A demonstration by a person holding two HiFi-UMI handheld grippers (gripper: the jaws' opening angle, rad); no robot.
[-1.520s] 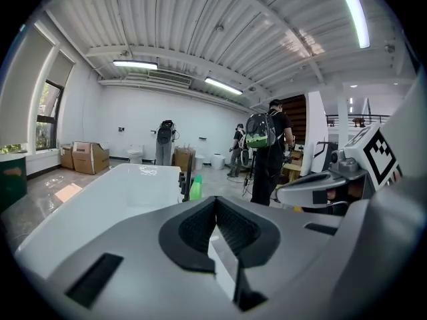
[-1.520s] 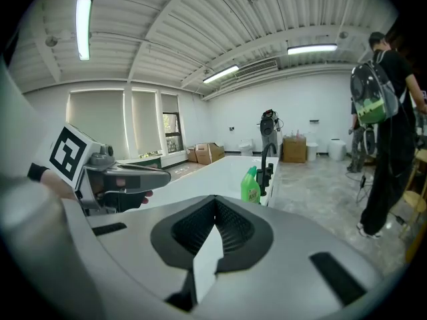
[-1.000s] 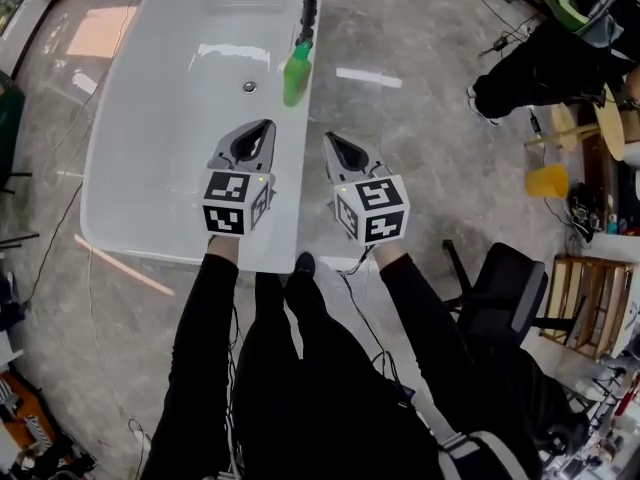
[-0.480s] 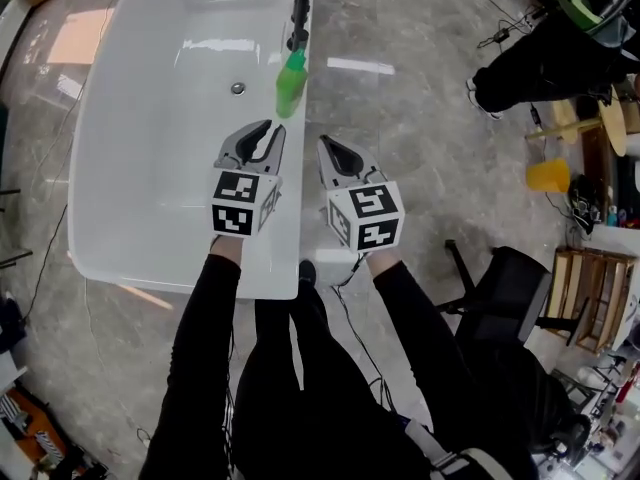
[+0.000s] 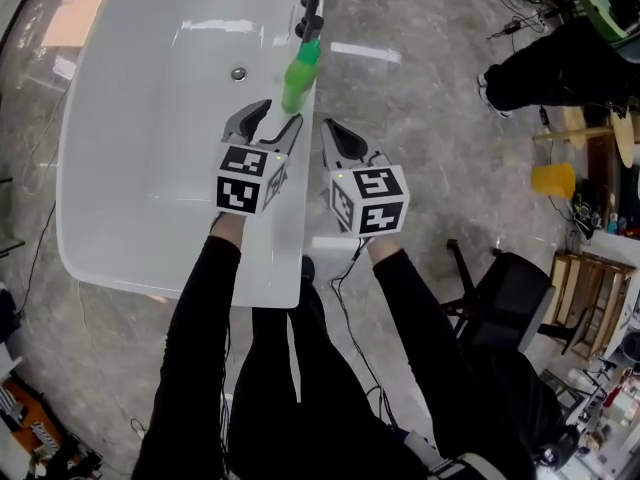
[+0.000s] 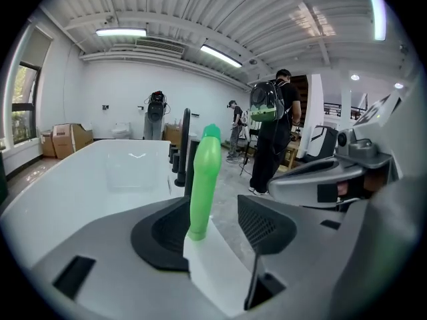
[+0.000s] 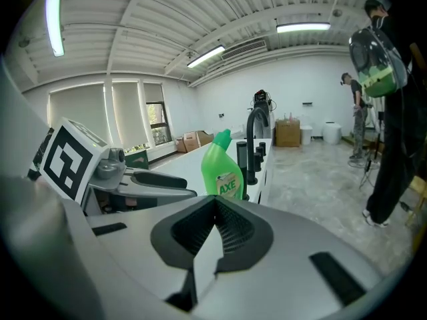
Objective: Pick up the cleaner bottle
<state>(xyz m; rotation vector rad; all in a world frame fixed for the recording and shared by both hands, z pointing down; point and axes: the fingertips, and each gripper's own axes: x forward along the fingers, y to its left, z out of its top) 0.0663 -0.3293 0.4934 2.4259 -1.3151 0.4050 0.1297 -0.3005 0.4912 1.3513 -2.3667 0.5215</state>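
Both claws have neared the green plastic cleaner bottle (image 5: 300, 73) on the white bathtub's rim (image 5: 290, 223) in head view. Left gripper view: left claw (image 6: 213, 209) just opened, bottle ahead, ungrasped. Right gripper view: right claw (image 7: 215, 204) clenched, empty; grasp and lift remain.

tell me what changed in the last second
The left hand-held gripper and right hand-held gripper both moved forward toward the green plastic cleaner bottle. The left one's jaws have just been opening; nothing is between them yet, the bottle standing just ahead. The right one stayed shut. The bottle stayed upright on the white bathtub rim.
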